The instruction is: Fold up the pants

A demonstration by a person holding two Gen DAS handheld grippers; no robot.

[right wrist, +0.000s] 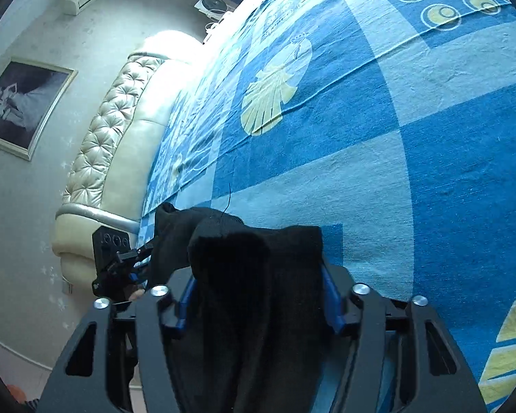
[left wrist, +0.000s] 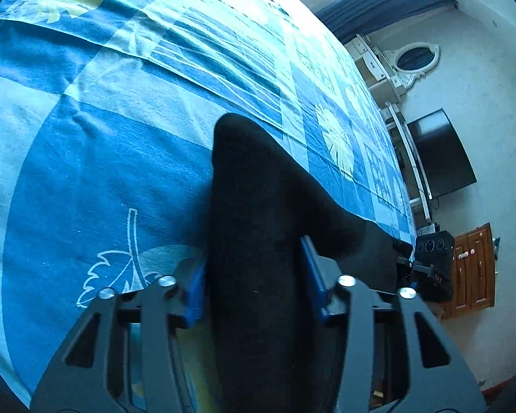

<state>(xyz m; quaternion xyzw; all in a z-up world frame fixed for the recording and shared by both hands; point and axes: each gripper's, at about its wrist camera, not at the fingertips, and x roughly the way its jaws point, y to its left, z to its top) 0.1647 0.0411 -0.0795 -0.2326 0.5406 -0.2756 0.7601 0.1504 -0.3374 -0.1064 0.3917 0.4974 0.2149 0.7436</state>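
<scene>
Bedroom scene: blue patchwork bedsheet with pale leaf and shell prints (left wrist: 103, 179) covered the bed and filled both views. Nearest in the left wrist view, the left gripper (left wrist: 254, 285) had its blue-padded fingers (left wrist: 194, 289) pinching a thick bunch of the black knit pants (left wrist: 258, 206); the cloth ran up toward 12 o'clock over the sheet and trailed off to 3 o'clock, where the other gripper showed at the bed edge. Farther, at 3 o'clock, a dark flat TV screen (left wrist: 442, 155) and a brown wooden cabinet (left wrist: 473, 272).

Right wrist view: right gripper (right wrist: 258, 296) fingers (right wrist: 330, 306) clamped on the same pants, bunched at 12 o'clock. Beyond, at 9 o'clock, a cream tufted headboard (right wrist: 110, 130), then a framed picture (right wrist: 20, 103).
</scene>
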